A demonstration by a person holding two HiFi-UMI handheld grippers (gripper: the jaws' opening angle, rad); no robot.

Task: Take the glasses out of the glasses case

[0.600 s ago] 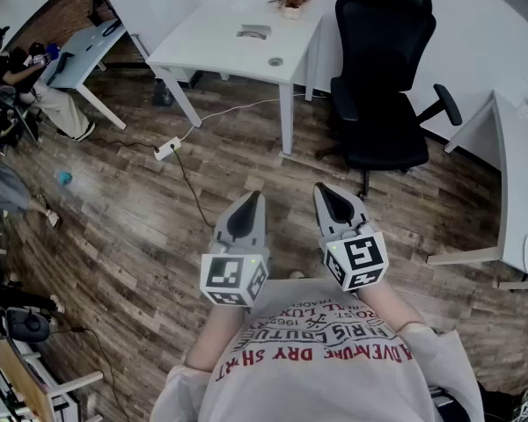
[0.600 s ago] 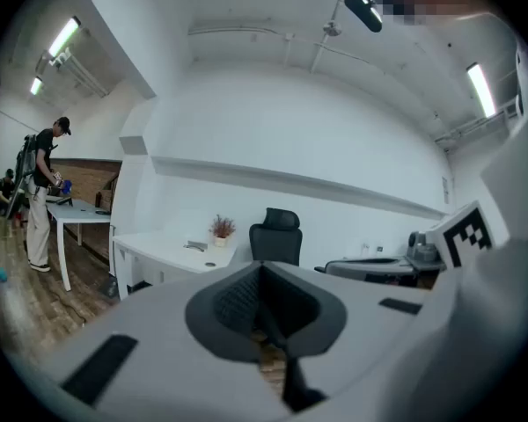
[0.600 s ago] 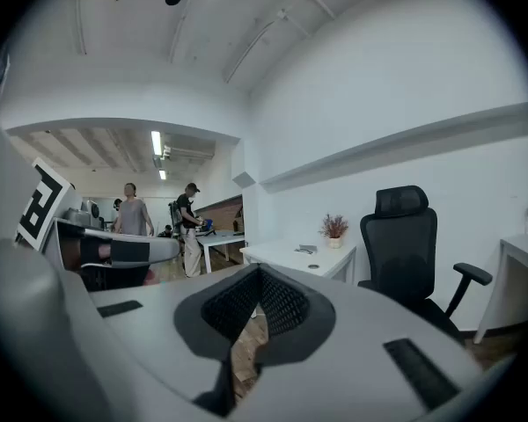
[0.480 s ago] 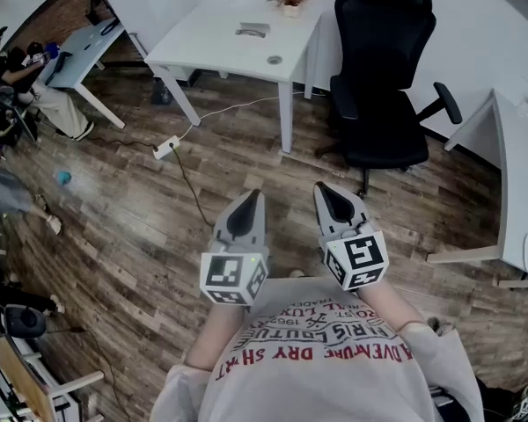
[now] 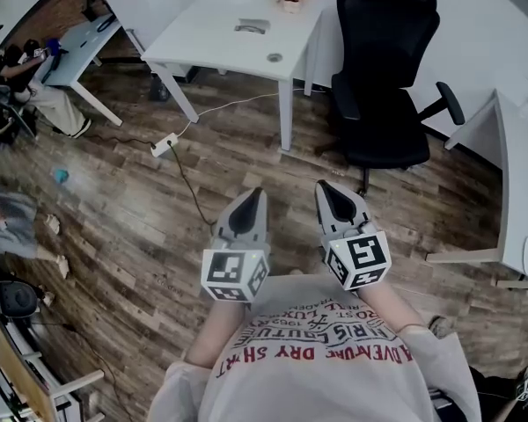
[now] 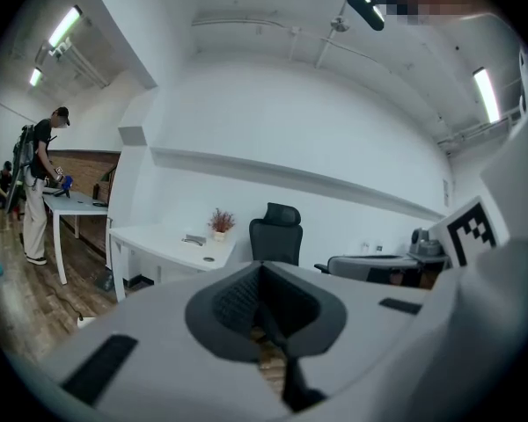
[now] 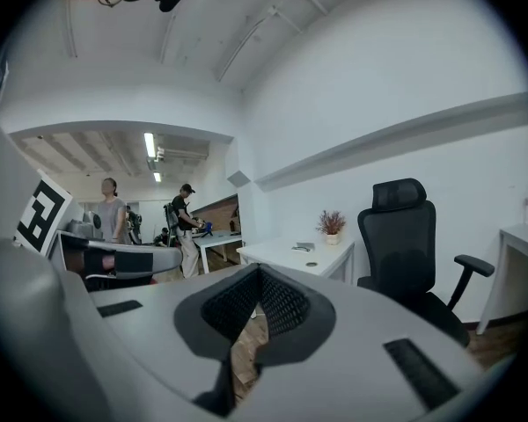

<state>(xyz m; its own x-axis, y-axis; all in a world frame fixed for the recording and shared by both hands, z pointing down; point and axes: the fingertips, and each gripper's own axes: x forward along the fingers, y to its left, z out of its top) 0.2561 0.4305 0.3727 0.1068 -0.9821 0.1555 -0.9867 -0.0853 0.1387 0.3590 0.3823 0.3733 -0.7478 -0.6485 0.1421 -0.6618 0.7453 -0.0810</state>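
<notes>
Hardly anything's moved vs a moment ago: your grippers sit as before, only the ppl (image 5: 22,77) far left of the black chair (image 5: 383,69) have shuffled. Left gripper (image 5: 252,199) and right gripper (image 5: 326,192) are both closed w/ nothing in them. Small grey item, prob the glasses case (image 5: 252,27), lies straight ahead on the white worktop (image 5: 211,47) left of the chair, well apart, long axis across you. Left gripper's marginally nearer. Wood floor (image 5: 158,192) lies between.
</notes>
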